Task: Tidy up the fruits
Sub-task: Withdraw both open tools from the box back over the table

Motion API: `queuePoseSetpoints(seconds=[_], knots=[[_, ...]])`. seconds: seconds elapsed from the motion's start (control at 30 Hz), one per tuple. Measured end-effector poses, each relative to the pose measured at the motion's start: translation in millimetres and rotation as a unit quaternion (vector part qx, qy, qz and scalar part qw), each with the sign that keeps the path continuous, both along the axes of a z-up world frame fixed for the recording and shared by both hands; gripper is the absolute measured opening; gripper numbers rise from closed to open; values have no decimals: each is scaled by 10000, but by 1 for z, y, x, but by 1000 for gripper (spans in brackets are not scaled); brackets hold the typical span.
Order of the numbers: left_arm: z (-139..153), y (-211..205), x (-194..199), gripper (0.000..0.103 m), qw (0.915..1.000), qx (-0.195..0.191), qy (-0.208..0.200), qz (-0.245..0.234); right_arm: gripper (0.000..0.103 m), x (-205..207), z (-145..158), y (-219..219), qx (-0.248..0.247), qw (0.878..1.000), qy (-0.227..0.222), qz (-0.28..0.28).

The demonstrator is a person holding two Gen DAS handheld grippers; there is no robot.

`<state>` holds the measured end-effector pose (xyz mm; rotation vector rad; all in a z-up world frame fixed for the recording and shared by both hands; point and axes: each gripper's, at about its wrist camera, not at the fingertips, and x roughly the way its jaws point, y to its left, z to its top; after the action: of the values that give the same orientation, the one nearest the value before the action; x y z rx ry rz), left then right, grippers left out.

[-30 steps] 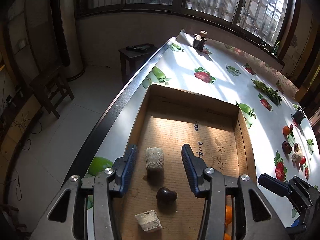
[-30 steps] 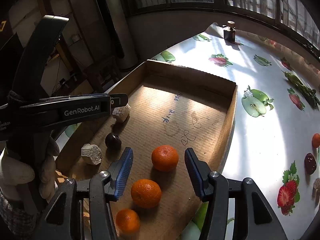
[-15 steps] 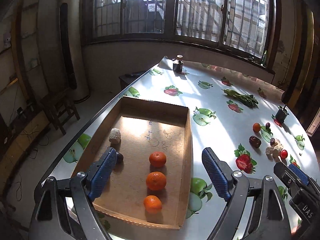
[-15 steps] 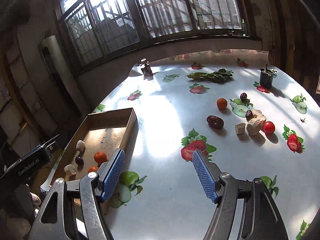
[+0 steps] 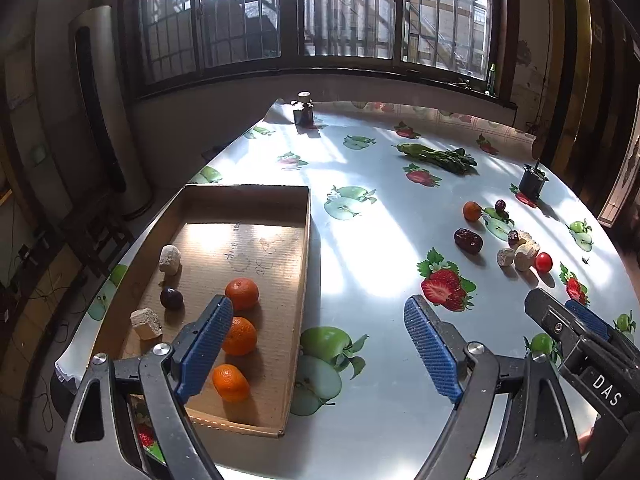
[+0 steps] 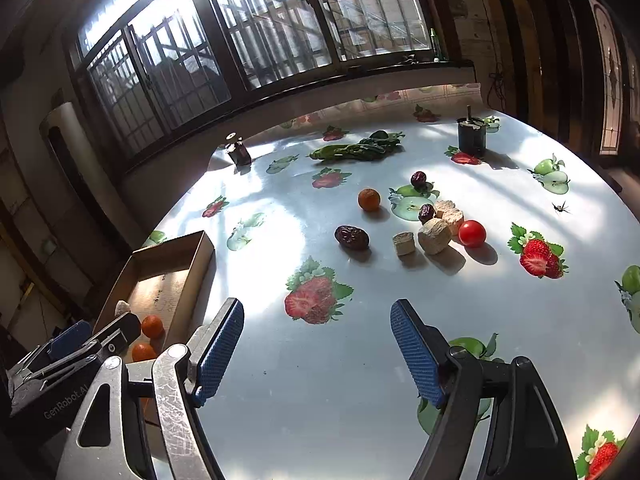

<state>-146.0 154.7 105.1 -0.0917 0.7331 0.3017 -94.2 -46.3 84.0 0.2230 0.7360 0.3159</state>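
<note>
**Two pairs of tongs empty, fruit split between box and table**

Both tongs stand with their jaws spread and nothing between them. The left tongs [image 5: 316,344] hang over the right wall of the cardboard box [image 5: 305,264]; their jaws have just been opening and now sit wide. The right tongs [image 6: 316,344] hang above bare tablecloth on the table [image 6: 340,400], and their jaws have just been opening further.

Inside the box, three oranges [image 5: 239,335] lie in a row near its right wall, one partly hidden behind the left blue pad. Along the left side lie a pale lump [image 5: 169,259], a dark round fruit [image 5: 171,298] and a pale block [image 5: 146,323].

Well apart from the box, on the far right of the table, the loose pieces lie close together: a small orange [image 6: 369,199], a large dark date [image 6: 351,237], two smaller dark dates [image 6: 426,213], several pale chunks [image 6: 434,235] touching one another, and a red tomato [image 6: 472,233] just beside them. Farther back lie a bunch of green vegetable [image 6: 356,147] and a dark cup [image 6: 472,136].
</note>
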Motion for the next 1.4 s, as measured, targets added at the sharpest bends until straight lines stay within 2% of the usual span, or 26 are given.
queuePoseSetpoints(seconds=[0.2,0.4,1.2,1.3,1.4], knots=[[-4,-5,-1,87,9989,376,63,275,80,-5,-4,1,-184,9997,-147,21],[-8,-12,0,87,9983,536,54,220,80,-5,-8,12,-401,9989,-152,213],[-18,-24,10,87,9983,508,295,4,80,3,-15,2,-318,9994,37,98],[-16,-25,15,87,9983,456,349,-127,80,8,-13,-10,-303,9995,41,58],[-7,-23,24,87,9985,314,332,-306,80,17,-3,-42,-341,9992,-37,-198]])
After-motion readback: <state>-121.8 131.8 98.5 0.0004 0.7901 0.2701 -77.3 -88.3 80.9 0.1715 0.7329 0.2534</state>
